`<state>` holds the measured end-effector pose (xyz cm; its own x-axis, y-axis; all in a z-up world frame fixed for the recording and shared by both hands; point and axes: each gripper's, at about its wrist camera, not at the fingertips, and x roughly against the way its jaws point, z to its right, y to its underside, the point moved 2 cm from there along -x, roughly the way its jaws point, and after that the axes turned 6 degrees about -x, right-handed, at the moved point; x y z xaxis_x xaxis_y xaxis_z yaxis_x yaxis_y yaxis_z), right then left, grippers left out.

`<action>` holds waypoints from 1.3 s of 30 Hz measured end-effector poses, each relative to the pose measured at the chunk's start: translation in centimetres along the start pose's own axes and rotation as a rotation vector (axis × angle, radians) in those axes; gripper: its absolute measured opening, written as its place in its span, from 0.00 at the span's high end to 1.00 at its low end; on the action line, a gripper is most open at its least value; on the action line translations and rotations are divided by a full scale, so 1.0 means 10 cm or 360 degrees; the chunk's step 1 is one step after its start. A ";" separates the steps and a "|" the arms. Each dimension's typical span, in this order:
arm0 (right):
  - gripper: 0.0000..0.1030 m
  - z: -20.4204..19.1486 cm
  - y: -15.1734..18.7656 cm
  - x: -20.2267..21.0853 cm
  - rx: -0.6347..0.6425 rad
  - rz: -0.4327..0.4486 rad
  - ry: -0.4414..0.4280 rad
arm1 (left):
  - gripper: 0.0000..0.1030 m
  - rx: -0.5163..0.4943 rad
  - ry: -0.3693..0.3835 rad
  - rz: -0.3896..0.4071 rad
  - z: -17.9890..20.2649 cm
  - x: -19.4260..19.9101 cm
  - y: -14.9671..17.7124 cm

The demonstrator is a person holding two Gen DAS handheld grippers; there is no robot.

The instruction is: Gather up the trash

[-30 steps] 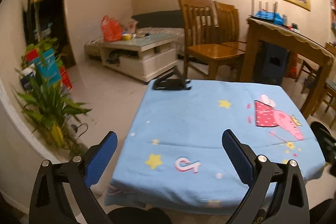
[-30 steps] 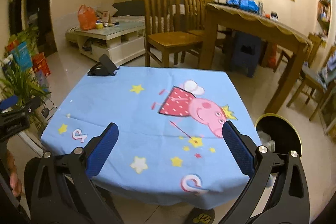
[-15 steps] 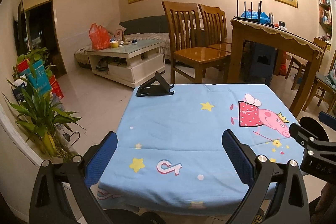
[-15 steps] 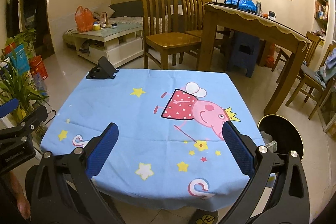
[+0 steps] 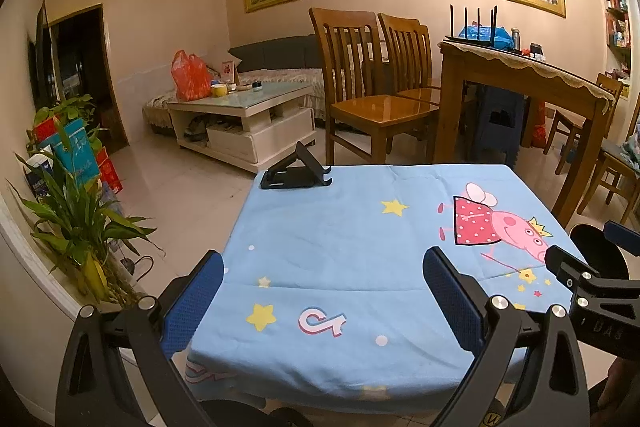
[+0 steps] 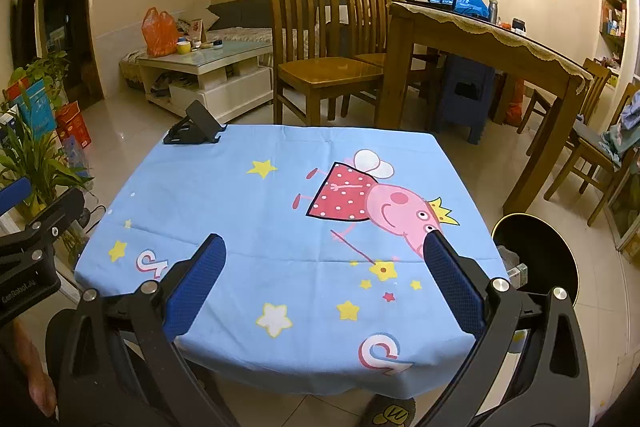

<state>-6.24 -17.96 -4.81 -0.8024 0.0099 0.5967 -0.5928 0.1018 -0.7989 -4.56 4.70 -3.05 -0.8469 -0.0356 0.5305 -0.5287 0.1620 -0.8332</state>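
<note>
Across the middle of both frames spreads the counter (image 6: 280,227), draped in a blue cartoon cloth; its surface carries no trash that I can see, only a black folding phone stand (image 6: 194,131) at the far left corner, upper centre-left of the left wrist frame (image 5: 296,173). Judging from that bare cloth, the collecting looks finished or nearly so, at least on this surface; whether anything lies on the floor out of sight cannot be told.

Beside the counter's right edge, at the lower right of the right wrist frame, stands a round black trash bin (image 6: 536,255) with a gold rim, open at the top. Inside, against the near-left wall, a few pale crumpled or boxy scraps (image 6: 516,267) show, so some trash is already in it; what they are is too small to tell. The same bin peeks out at the right edge of the left wrist frame (image 5: 596,247), partly behind the other tool.

Low in each frame, the left gripper (image 5: 322,303) and the right gripper (image 6: 324,287) hover above the near edge of the counter, blue-padded fingers spread wide and carrying nothing. Each gripper also appears at the edge of the other's view.

If any step remains, it is probably a last check for stray pieces.
</note>
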 end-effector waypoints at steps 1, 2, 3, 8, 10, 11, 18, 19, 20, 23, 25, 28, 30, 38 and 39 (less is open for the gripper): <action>0.05 0.00 0.01 0.00 -0.0002 -0.0001 -0.0004 | 0.06 -0.0001 -0.0007 -0.0007 0.00 0.00 0.00; 0.05 0.01 0.02 0.01 -0.0001 -0.0002 -0.0007 | 0.06 -0.0001 -0.0024 -0.0017 0.00 -0.01 0.01; 0.05 0.00 0.03 0.01 0.0000 -0.0003 -0.0009 | 0.06 -0.0001 -0.0033 -0.0023 0.00 -0.02 0.02; 0.05 0.00 0.04 0.02 0.0006 -0.0008 -0.0011 | 0.06 0.0016 -0.0004 -0.0044 -0.02 -0.05 0.03; 0.05 0.00 0.05 0.02 0.0004 -0.0011 -0.0011 | 0.06 0.0023 0.0003 -0.0052 -0.03 -0.06 0.03; 0.05 0.00 0.05 0.02 0.0003 -0.0014 -0.0011 | 0.06 0.0026 0.0021 -0.0056 -0.03 -0.07 0.03; 0.05 0.03 0.06 0.02 0.0010 -0.0022 -0.0017 | 0.06 0.0041 0.0081 -0.0034 -0.05 -0.04 0.02; 0.05 0.03 0.06 0.01 0.0007 -0.0022 -0.0017 | 0.06 0.0042 0.0094 -0.0038 -0.05 -0.04 0.02; 0.05 0.03 0.06 0.02 0.0006 -0.0023 -0.0017 | 0.06 0.0042 0.0100 -0.0038 -0.04 -0.04 0.02; 0.05 0.04 0.06 0.02 0.0001 -0.0025 -0.0014 | 0.06 0.0031 0.0129 -0.0039 -0.02 -0.06 0.02; 0.05 0.06 0.07 0.02 -0.0004 -0.0025 -0.0014 | 0.06 0.0006 0.0191 -0.0029 0.00 -0.06 0.01; 0.05 0.09 0.08 0.02 -0.0005 -0.0027 -0.0015 | 0.06 -0.0036 0.0180 -0.0011 0.05 -0.04 0.02; 0.05 0.09 0.09 0.02 -0.0005 -0.0028 -0.0015 | 0.06 -0.0047 0.0126 0.0007 0.07 -0.03 0.02; 0.05 0.13 0.09 0.00 -0.0005 -0.0040 -0.0011 | 0.06 -0.0073 0.0081 -0.0029 0.02 -0.10 0.04; 0.05 0.13 0.09 0.00 -0.0004 -0.0040 -0.0011 | 0.06 -0.0073 0.0061 -0.0024 0.01 -0.10 0.04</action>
<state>-6.86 -19.19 -5.69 -0.7877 0.0004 0.6161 -0.6127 0.1046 -0.7834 -3.93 4.70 -3.98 -0.8356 -0.0007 0.5493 -0.5375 0.2070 -0.8175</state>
